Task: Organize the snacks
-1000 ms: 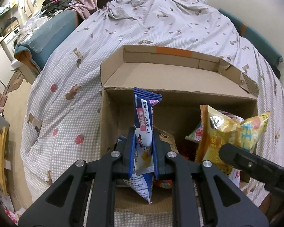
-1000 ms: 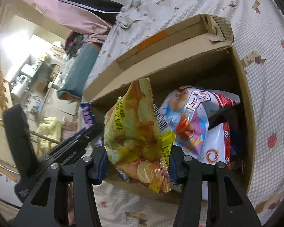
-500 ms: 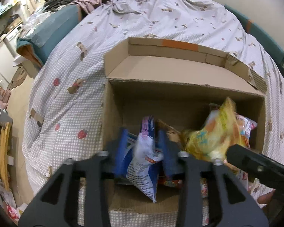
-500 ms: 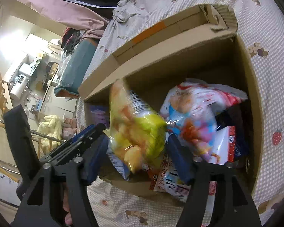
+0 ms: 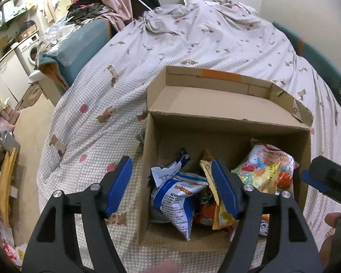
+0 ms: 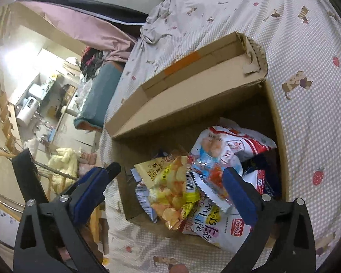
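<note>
While jaws just widened | left gripper point(image 5: 171, 187) released | right gripper point(image 6: 169, 185) released, empty

Left gripper point(image 5: 171, 185) has just opened, releasing the blue-white packet point(image 5: 178, 201), which now lies in the cardboard box point(image 5: 227, 104). Right gripper point(image 6: 170, 186) likewise opened; the yellow chip bag point(image 6: 170, 193) rests atop the pile.

Snack bags point(image 5: 179, 195) in box point(image 5: 227, 104), box on bed point(image 5: 193, 45).
</note>
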{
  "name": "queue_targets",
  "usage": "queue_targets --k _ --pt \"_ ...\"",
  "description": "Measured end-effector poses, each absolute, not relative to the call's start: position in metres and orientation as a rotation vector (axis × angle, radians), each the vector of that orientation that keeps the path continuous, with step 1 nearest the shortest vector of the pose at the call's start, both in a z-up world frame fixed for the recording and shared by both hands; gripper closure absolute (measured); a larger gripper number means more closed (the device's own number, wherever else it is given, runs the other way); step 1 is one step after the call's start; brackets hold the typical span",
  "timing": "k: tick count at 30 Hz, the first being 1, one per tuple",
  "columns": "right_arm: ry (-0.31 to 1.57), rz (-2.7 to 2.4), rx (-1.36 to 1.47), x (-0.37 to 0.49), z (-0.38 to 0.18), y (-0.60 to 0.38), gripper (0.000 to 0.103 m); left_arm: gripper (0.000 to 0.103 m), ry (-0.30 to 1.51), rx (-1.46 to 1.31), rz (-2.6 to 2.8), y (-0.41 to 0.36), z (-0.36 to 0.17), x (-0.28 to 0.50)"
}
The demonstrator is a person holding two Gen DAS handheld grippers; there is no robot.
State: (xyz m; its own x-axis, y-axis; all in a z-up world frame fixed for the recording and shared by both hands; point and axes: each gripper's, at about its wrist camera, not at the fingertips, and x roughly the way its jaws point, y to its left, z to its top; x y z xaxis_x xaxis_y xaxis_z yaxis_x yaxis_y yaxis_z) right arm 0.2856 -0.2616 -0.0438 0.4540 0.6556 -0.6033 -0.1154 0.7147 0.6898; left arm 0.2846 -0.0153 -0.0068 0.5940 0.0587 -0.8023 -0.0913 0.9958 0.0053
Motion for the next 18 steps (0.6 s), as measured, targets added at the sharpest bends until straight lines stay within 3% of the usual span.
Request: queue_targets --k 6,10,15,18 --pt "0.898 0.512 0.553 0.267 -0.018 -0.262 0.000 0.033 0.882 -0.071 0.086 -0.010 0.010 0.266" --pt "0.844 0.485 0.487 0.248 -0.005 -0.262 0.000 0.018 0.836 -0.087 0.079 -0.005 0.023 0.248" --pt "0.791 0.454 0.435 0.228 0.007 -0.263 0.000 0.015 0.796 -0.094 0.056 0.003 0.036 0.220" --pt "0.764 0.431 0.390 0.212 0.011 -0.262 0.000 0.000 0.769 -0.107 0.035 0.008 0.040 0.202"
